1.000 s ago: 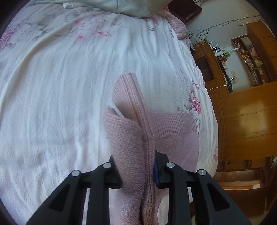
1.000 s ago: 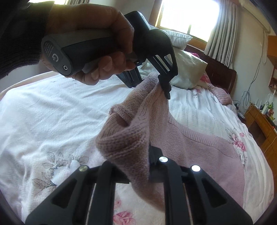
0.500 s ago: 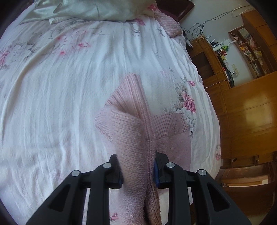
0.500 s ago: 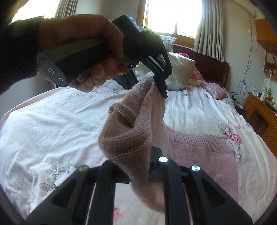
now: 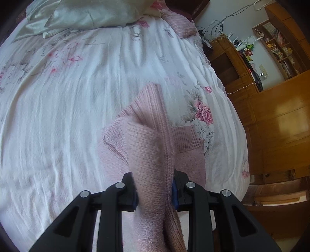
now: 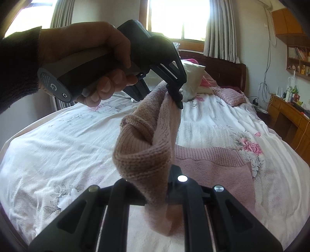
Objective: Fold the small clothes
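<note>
A pink knitted sweater (image 5: 149, 143) is held up over the bed by both grippers, while its lower part with the ribbed hem (image 6: 211, 157) still lies on the floral bedspread (image 5: 58, 108). My left gripper (image 5: 155, 191) is shut on a bunched edge of the knit. My right gripper (image 6: 156, 187) is shut on another bunched fold of the sweater (image 6: 145, 155). In the right wrist view a hand (image 6: 87, 58) holds the left gripper (image 6: 175, 97) above the bed, pinching the sweater's top edge.
Pillows (image 5: 87, 17) lie at the head of the bed, with a dark headboard (image 6: 222, 71) behind. A wooden desk and shelves (image 5: 271, 77) with cables and small items stand along the bed's right side. A curtained window (image 6: 182, 17) is at the back.
Both grippers have lifted the sweater higher and drawn it toward the foot of the bed; more of the pillows and room shows, and less knit lies flat.
</note>
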`<state>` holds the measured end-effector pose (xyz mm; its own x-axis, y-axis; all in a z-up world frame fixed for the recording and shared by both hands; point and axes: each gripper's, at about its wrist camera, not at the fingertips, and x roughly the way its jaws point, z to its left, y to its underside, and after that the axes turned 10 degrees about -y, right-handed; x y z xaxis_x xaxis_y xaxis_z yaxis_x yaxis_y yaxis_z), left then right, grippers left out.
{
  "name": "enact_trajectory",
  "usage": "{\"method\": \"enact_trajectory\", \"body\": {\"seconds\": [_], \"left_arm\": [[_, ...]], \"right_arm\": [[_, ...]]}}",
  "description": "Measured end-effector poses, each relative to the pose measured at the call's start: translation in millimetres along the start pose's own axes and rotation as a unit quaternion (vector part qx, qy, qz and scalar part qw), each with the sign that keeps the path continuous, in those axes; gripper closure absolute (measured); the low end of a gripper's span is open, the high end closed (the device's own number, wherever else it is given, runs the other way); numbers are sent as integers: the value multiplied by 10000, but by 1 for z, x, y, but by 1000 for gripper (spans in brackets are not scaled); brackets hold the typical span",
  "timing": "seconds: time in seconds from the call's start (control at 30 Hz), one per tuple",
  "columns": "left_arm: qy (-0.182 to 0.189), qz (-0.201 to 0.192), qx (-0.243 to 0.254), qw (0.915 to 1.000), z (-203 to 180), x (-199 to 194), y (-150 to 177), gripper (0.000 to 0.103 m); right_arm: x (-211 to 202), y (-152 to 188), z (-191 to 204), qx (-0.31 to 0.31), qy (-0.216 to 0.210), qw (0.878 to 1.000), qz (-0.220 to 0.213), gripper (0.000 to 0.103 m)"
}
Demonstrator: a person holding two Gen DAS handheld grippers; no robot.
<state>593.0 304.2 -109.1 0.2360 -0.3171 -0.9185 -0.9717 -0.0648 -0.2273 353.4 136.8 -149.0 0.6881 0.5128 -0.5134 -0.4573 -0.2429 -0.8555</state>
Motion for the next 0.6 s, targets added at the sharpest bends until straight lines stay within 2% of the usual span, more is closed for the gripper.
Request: {"method": "enact_trajectory", "body": {"seconds": [0.6], "left_arm": [[-162, 83, 305, 9994, -71, 20, -1, 78]], "right_arm": [[-24, 12, -52, 355, 196, 9992, -67, 93]]}}
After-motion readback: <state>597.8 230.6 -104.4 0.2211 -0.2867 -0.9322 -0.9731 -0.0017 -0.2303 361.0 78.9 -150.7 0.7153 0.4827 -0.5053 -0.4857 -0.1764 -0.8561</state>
